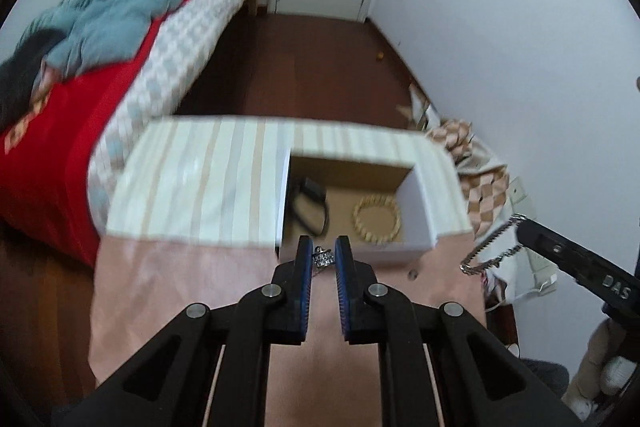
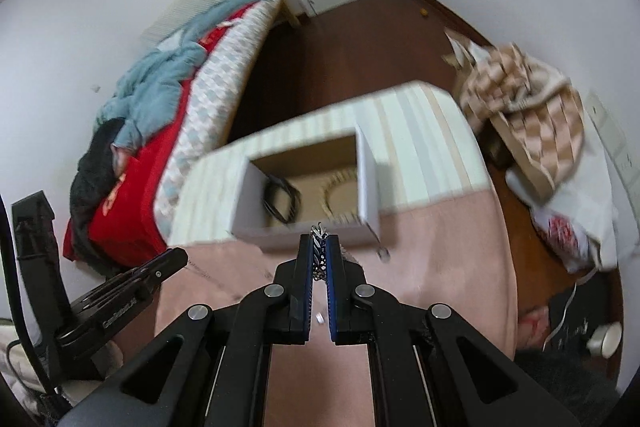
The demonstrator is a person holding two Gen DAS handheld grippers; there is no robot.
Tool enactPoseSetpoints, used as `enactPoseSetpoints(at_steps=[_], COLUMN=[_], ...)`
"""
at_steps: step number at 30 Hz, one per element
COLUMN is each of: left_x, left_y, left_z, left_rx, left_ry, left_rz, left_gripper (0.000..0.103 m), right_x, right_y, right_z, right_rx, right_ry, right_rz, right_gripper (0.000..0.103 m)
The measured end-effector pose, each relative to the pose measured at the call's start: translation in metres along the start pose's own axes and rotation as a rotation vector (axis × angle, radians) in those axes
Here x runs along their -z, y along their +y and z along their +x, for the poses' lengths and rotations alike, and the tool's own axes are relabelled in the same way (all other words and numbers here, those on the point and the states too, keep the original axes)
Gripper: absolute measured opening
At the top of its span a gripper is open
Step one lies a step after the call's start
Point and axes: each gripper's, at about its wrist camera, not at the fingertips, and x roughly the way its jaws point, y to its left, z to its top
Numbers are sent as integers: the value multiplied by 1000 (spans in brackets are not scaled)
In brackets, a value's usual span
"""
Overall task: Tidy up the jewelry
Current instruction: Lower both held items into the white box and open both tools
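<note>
Two grippers carrying silver jewelry toward an open box

Just ahead of both grippers, the open box (image 1: 416, 239) is holding a beaded bracelet (image 1: 376, 220) and a black cord (image 1: 310, 205). The left gripper (image 1: 323, 259) is pinching a small silver charm piece (image 1: 323, 259) between nearly closed jaws; the right gripper (image 2: 319, 259) is clamping a silver chain (image 2: 319, 251), jaws almost together, its loose end (image 1: 490, 247) dangling beside the box.

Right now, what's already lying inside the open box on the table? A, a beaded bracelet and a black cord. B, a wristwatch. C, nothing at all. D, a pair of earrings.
A: in the left wrist view a cream beaded bracelet and a looped black cord lie on the floor of the open box.
</note>
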Motion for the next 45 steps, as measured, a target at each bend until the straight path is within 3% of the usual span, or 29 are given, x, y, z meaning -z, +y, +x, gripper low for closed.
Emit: enactPoseSetpoints(at_steps=[4, 8, 14, 22, 29, 30, 32, 33, 34, 38, 41, 43, 45], left_x=[-36, -65, -79, -64, -68, -69, -71, -72, -72, -72, -67, -65, -62], left_y=[-6, -8, -3, 9, 21, 23, 24, 26, 27, 29, 26, 25, 25], left_z=[-16, -9, 39, 122, 134, 133, 130, 129, 128, 129, 128, 125, 121], left_rx=[1, -7, 7, 79, 8, -8, -38, -52, -61, -89, -127, -152, -176], left_ry=[-62, -74, 11, 234, 263, 258, 237, 227, 216, 212, 205, 193, 174], left_rz=[37, 66, 55, -13, -78, -75, -65, -64, -66, -65, -35, -18, -11], left_gripper=[9, 8, 8, 9, 12, 17, 40, 65, 78, 80, 95, 97, 97], right_x=[-33, -60, -84, -84, -83, -84, -87, -88, -90, -87, -77, -73, -72], right_y=[18, 28, 28, 12, 5, 7, 10, 11, 12, 7, -2, -4, -2], right_z=[-3, 6, 38, 106, 151, 154, 160, 162, 165, 192, 201, 192, 179], right_rx=[-3, 3, 18, 27, -4, -10, -30, -46, -63, -71, 26, 58, 84], right_ry=[-27, -20, 42, 183, 260, 264, 268, 268, 273, 385, 444, 423, 396], right_rz=[-50, -80, -92, -77, -53, -51, -44, -40, -32, -3, -26, -47, -80], right_gripper=[6, 6, 6, 6, 6, 6, 6, 6, 6, 7, 9, 21, 41])
